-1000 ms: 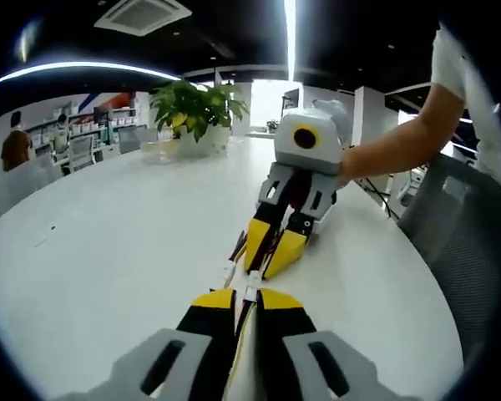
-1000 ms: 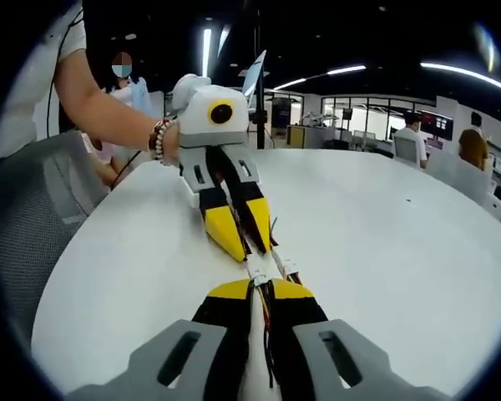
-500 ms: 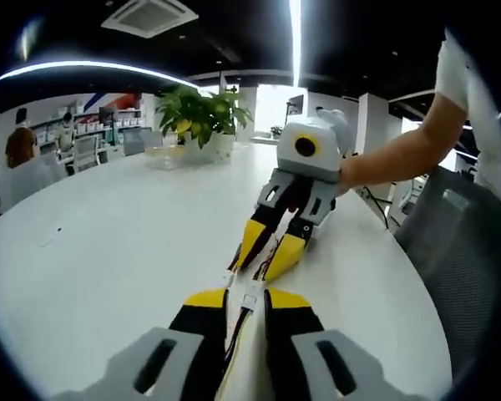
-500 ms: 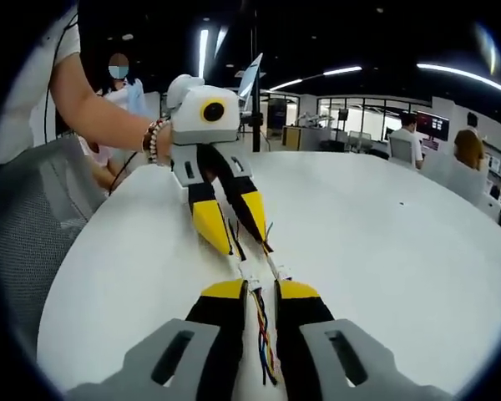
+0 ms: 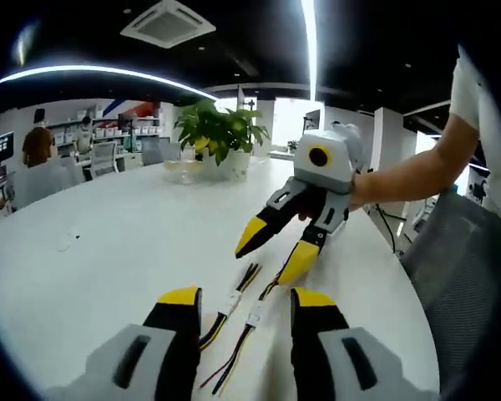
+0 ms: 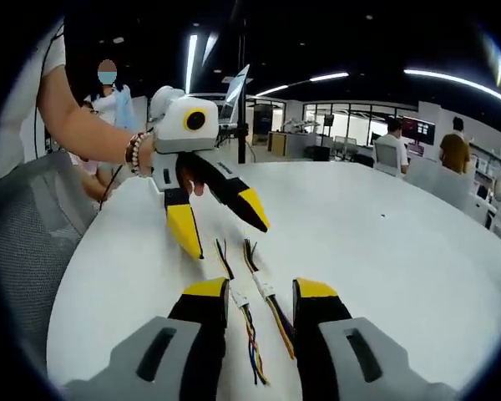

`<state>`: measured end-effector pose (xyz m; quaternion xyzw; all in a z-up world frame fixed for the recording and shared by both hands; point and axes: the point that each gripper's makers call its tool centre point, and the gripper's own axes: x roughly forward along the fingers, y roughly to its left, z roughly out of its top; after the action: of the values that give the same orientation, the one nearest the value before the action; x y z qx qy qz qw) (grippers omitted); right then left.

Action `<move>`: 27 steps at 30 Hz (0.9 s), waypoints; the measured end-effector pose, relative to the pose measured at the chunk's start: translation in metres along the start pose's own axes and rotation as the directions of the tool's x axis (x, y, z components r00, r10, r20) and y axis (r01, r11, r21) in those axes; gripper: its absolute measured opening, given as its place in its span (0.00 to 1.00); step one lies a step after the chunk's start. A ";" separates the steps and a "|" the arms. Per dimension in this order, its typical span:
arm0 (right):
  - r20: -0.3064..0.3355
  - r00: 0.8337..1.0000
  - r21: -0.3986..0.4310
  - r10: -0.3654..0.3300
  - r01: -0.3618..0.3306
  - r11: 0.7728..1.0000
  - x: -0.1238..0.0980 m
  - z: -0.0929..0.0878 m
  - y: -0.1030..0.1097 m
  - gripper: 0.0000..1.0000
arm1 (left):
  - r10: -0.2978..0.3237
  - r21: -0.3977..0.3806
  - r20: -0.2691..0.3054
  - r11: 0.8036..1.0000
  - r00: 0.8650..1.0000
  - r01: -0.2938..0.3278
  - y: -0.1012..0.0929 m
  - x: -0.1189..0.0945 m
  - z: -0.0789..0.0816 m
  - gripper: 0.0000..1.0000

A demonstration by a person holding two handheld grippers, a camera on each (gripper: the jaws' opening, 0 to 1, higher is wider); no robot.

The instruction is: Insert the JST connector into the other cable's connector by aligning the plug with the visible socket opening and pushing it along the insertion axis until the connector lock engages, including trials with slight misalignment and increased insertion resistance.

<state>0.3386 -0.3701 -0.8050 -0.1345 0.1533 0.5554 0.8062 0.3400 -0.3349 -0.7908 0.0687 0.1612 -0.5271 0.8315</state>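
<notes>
Evidently nothing is mated — two thin multicoloured cables with small white JST connectors (image 5: 255,312) lie side by side, apart, on the round white table (image 5: 108,242); left gripper (image 5: 244,299) and right gripper (image 6: 259,289) gape wide, empty — grasping, aligning, insertion all remain.

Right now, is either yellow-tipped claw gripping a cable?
No: both cables lie loose on the white table, between the open right gripper.
</notes>
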 end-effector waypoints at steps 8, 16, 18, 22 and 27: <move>0.031 0.998 0.002 -0.049 0.049 0.999 -0.017 0.018 -0.004 0.35 | 0.039 0.008 0.020 0.999 0.999 -0.039 0.000 -0.017 0.013 0.45; 0.053 0.995 -0.009 -0.090 0.090 0.996 -0.036 0.031 -0.001 0.35 | 0.106 0.016 0.063 0.994 0.992 -0.107 0.002 -0.041 0.034 0.49; 0.059 0.994 -0.005 -0.095 0.096 0.995 -0.040 0.034 0.000 0.35 | 0.120 0.004 0.083 0.993 0.989 -0.121 0.003 -0.048 0.040 0.49; 0.077 0.990 0.003 -0.118 0.118 0.993 -0.048 0.041 0.000 0.36 | 0.152 0.008 0.107 0.988 0.982 -0.154 0.001 -0.061 0.050 0.50; 0.087 0.985 0.004 -0.147 0.148 0.989 -0.059 0.045 -0.002 0.38 | 0.197 0.004 0.118 0.980 0.973 -0.198 0.002 -0.078 0.056 0.51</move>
<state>0.3245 -0.4037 -0.7400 -0.1224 0.1070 0.4997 0.8508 0.3220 -0.2828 -0.7119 0.0597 0.1005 -0.4461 0.8873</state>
